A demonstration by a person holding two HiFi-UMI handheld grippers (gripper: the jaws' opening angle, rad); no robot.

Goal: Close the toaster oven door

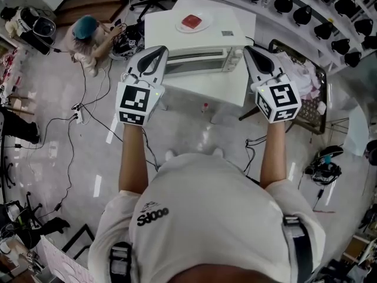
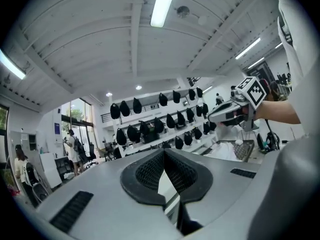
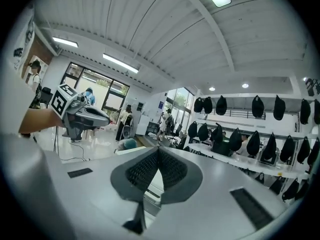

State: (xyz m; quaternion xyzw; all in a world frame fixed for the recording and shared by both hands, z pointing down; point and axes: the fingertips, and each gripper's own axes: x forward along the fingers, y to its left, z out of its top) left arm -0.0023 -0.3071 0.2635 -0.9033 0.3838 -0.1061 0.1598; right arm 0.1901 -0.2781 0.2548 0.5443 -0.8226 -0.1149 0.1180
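The silver toaster oven (image 1: 199,61) stands on a white table (image 1: 212,86) in front of me, and its glass door appears to lie flat against its front. On top of the oven rests a white plate with a red piece of food (image 1: 193,22). I hold both grippers raised, one at each side of the oven and neither touching it. The left gripper (image 1: 159,52) (image 2: 164,153) is shut with nothing in it. The right gripper (image 1: 250,50) (image 3: 158,151) is shut and empty as well. Each shows in the other's view: right gripper (image 2: 232,111), left gripper (image 3: 82,115).
A person (image 1: 87,35) crouches on the floor at the far left beside cables and gear. A mesh cart with white cloths (image 1: 306,81) stands right of the table. Rows of black caps (image 1: 306,10) hang along the back right.
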